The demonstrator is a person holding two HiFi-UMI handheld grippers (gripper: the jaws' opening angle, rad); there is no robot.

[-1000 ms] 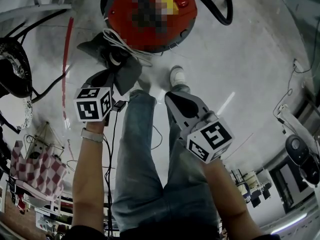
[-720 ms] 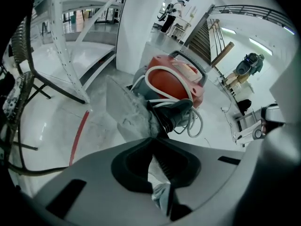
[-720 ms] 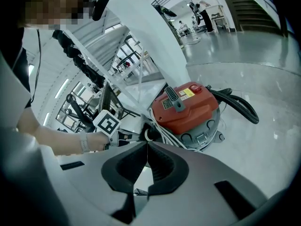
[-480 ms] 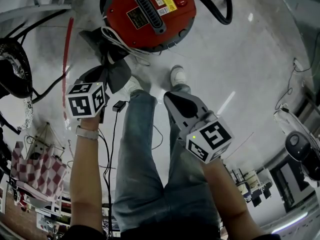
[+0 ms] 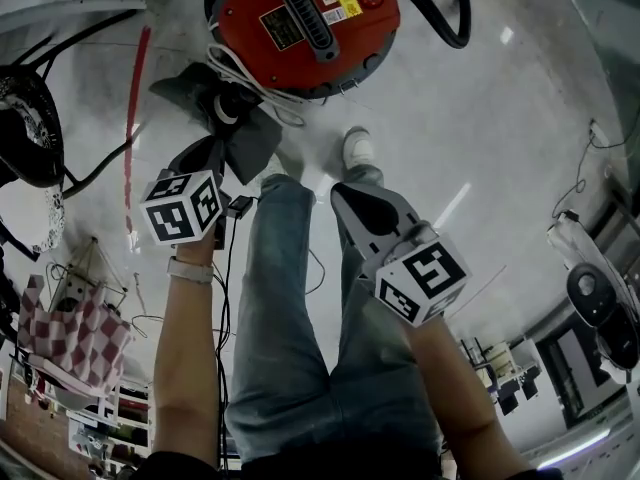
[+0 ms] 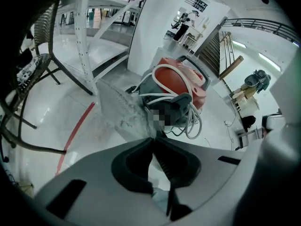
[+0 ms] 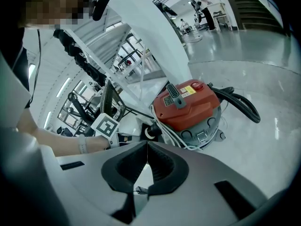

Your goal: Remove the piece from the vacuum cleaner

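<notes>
Beside the vacuum cleaner (image 5: 305, 28), left tool (image 6: 153, 138) pinches the piece (image 6: 120, 109); right tool (image 7: 147, 144) closed, empty.

The left gripper (image 6: 153, 139), which drifted outward half a second ago, is back close beside the person's blue jeans leg (image 5: 275, 298). Its white marker cube (image 5: 183, 206) now sits rolled, showing more of its side face. The dusty grey flat piece (image 5: 250, 143) in its jaws shifts with it.

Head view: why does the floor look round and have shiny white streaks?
Head view: a wide lens bends the floor into a bowl; the streaks are light glinting off it. Right gripper view: the same glossy floor, dark and curved at the corners.
</notes>
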